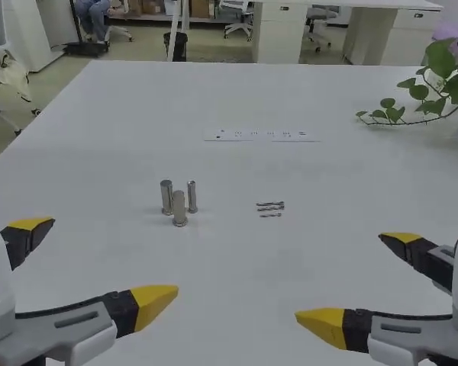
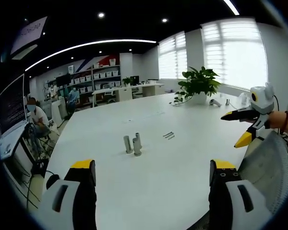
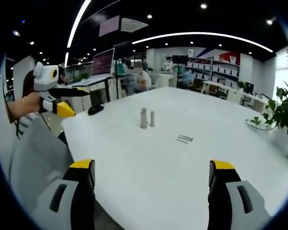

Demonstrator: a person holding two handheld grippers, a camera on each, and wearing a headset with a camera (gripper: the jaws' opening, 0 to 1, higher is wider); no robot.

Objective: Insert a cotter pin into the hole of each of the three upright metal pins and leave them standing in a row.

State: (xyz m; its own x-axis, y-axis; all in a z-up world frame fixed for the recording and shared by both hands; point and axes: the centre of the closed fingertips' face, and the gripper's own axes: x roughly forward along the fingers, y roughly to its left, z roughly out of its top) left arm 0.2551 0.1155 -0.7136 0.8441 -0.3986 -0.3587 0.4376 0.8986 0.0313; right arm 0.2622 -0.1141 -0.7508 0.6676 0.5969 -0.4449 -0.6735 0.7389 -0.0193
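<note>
Three upright metal pins (image 1: 178, 201) stand clustered together left of the table's middle; they also appear as the metal pins (image 2: 132, 144) and the metal pins (image 3: 147, 118). Three cotter pins (image 1: 270, 209) lie flat to their right, seen too as the cotter pins (image 2: 168, 135) and the cotter pins (image 3: 184, 139). My left gripper (image 1: 91, 263) is open at the near left edge, well short of the pins, with nothing between its fingers. My right gripper (image 1: 362, 278) is open at the near right, also apart from everything.
A white power strip (image 1: 261, 136) lies on the white table (image 1: 237, 99) beyond the pins. A potted plant (image 1: 435, 80) stands at the far right edge. Office chairs and desks lie beyond the table's far edge, with a seated person there.
</note>
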